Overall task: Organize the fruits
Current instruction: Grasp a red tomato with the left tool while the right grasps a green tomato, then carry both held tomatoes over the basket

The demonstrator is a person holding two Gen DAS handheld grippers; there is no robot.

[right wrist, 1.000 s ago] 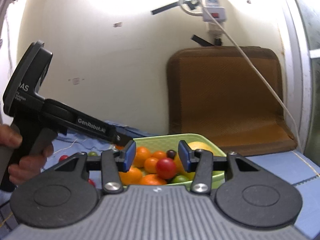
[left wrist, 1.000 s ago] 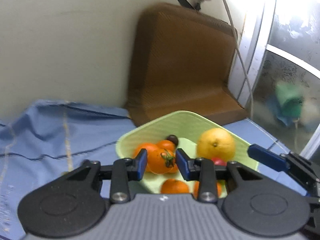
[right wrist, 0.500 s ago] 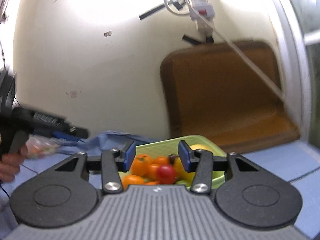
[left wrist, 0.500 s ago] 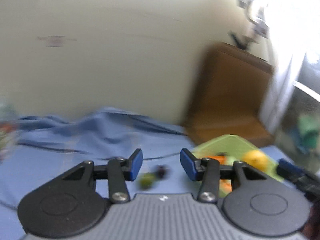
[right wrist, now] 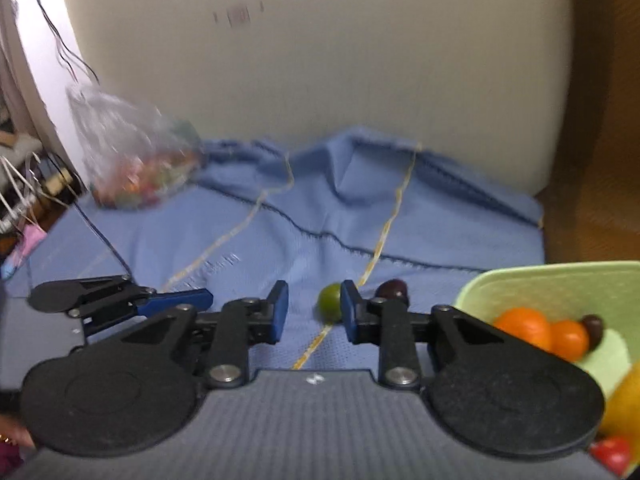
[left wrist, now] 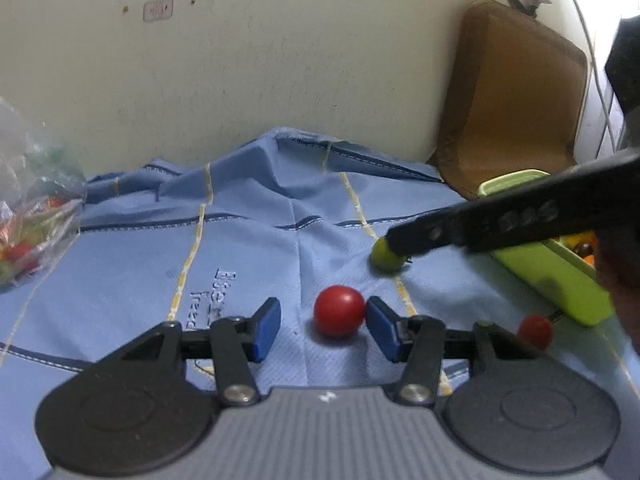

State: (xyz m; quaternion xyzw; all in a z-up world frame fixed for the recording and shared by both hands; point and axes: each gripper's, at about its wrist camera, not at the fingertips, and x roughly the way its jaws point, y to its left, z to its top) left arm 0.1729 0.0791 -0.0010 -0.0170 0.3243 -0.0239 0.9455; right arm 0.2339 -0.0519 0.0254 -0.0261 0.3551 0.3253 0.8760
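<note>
Only the left view shows the red tomato (left wrist: pixel 339 316) between the opening left claw (left wrist: pixel 322 328), ungripped.

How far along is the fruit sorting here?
Partly done: oranges already lie in the light green basket. Neither gripper holds anything; the left gripper is opening around a red tomato, the right gripper closing beside a small green fruit. A dark plum remains.
</note>
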